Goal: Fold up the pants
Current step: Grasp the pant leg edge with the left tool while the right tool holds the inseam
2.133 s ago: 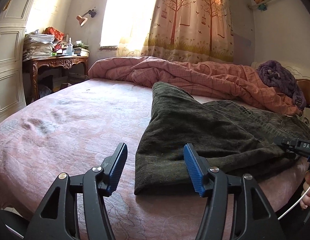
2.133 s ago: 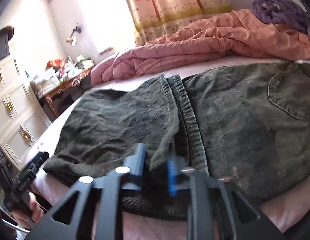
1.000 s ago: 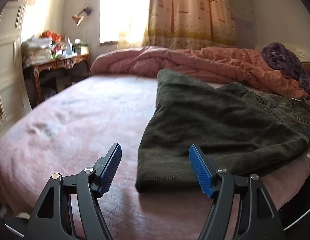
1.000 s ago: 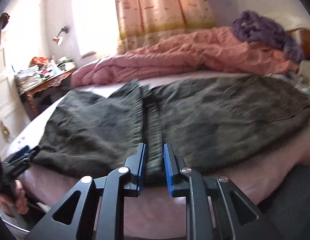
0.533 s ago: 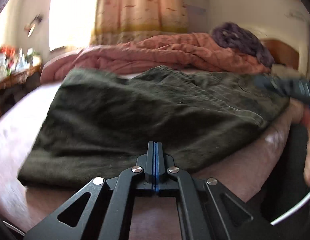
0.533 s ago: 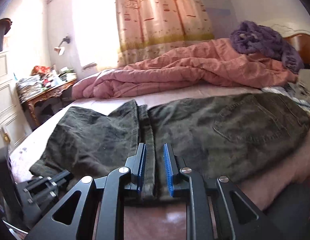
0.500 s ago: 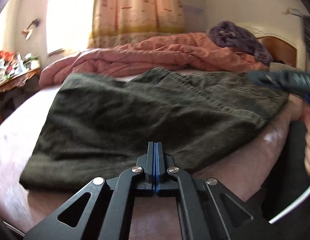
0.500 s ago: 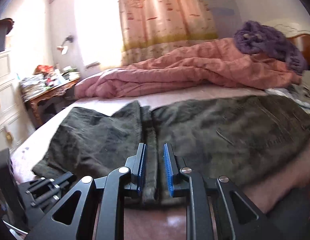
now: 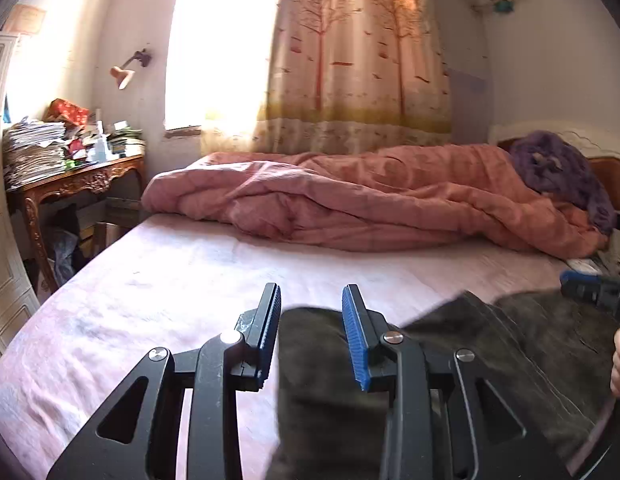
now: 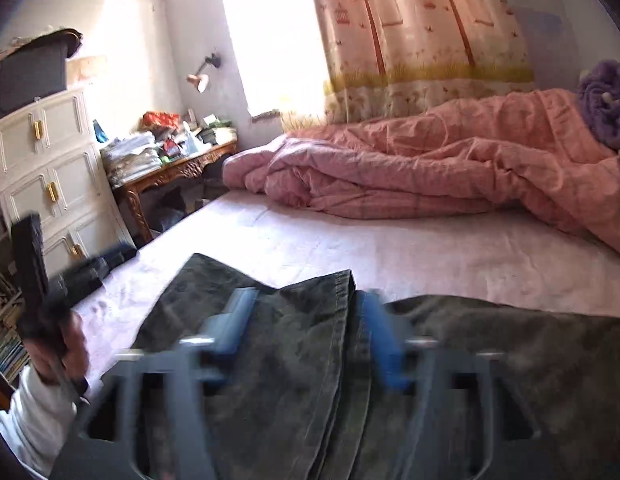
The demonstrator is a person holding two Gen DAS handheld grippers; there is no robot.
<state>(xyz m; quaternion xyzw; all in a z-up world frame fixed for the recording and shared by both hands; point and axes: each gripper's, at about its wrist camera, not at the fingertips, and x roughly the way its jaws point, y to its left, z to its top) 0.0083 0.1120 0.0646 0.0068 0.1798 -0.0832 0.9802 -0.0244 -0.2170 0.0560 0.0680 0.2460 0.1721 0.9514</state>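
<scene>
The dark olive pants point(image 9: 490, 360) lie bunched at the near edge of the bed, low in both views. My left gripper point(image 9: 310, 332) has its jaws apart and opening. The cloth fills the gap between its blue pads point(image 9: 352, 340), and I see no pad pressing on it. In the right wrist view, blurred by motion, my right gripper point(image 10: 306, 328) hovers over the pants point(image 10: 294, 360). Its jaws are wide and opening, with a stitched seam lying in the gap. Each view shows the other gripper at its edge, in a person's hand point(image 10: 72, 344).
A rumpled pink quilt point(image 9: 370, 200) and a purple bundle point(image 9: 558, 172) lie along the far side of the pink bed sheet point(image 9: 170, 280). At the left stand a cluttered carved wooden table point(image 9: 74, 180) and a white cabinet point(image 10: 50, 184).
Both grippers were shut on the pants half a second ago and now stand apart. Both views have lifted and pulled back, so the pants sit lower in frame and more sheet shows.
</scene>
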